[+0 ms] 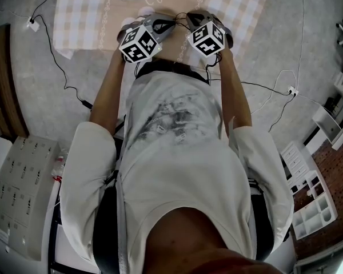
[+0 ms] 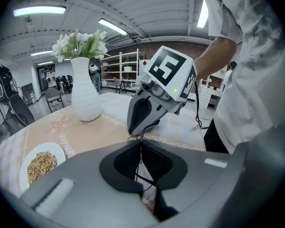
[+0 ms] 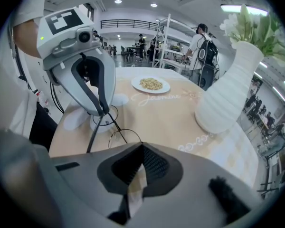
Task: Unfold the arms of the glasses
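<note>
Arms stretched fwd, top centre of frame; L gripper (image 2: 140, 151) & R gripper (image 3: 140, 152) tilted down, both clenched on glasses (image 3: 124, 137) over bench (image 3: 171, 122).

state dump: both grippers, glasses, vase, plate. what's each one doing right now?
left gripper, tongs shut on glasses
right gripper, tongs shut on glasses
glasses, held between both grippers; can't tell how far the arms are unfolded
vase, upright, flowers in it
plate, lying flat, grain on it
</note>
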`<state>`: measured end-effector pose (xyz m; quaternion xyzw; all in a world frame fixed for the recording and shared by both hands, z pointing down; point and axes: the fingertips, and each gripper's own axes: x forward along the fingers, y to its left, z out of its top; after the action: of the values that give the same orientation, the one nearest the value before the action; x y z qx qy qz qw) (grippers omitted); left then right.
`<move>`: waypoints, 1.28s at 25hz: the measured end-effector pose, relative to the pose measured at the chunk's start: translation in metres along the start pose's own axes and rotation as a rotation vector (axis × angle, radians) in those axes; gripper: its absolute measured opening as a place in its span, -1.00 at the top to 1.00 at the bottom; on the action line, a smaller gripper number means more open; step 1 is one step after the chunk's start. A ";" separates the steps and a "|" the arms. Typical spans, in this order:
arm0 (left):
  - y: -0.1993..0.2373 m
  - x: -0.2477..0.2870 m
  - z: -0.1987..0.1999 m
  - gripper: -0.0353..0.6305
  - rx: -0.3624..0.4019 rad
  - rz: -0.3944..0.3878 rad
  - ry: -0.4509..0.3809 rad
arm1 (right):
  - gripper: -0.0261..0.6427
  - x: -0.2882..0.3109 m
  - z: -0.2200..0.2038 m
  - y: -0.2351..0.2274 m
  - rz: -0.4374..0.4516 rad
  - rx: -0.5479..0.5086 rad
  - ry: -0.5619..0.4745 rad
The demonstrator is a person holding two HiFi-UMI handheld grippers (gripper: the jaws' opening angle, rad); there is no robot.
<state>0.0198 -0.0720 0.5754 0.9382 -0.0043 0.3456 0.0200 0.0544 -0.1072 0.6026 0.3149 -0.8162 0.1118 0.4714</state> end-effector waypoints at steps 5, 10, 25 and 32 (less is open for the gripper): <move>-0.001 -0.003 0.001 0.85 -0.001 0.014 -0.004 | 0.88 0.000 0.000 0.000 -0.006 0.003 -0.004; 0.001 -0.010 0.002 0.86 -0.032 0.047 -0.020 | 0.88 0.000 0.000 0.001 -0.012 -0.023 -0.003; 0.005 -0.032 0.001 0.86 -0.090 0.149 -0.046 | 0.88 0.000 0.001 0.002 -0.049 -0.055 0.004; 0.006 -0.039 0.001 0.86 -0.130 0.198 -0.068 | 0.88 0.000 0.002 0.002 -0.064 -0.064 0.006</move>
<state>-0.0096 -0.0781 0.5491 0.9410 -0.1198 0.3129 0.0464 0.0518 -0.1065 0.6021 0.3250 -0.8074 0.0714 0.4872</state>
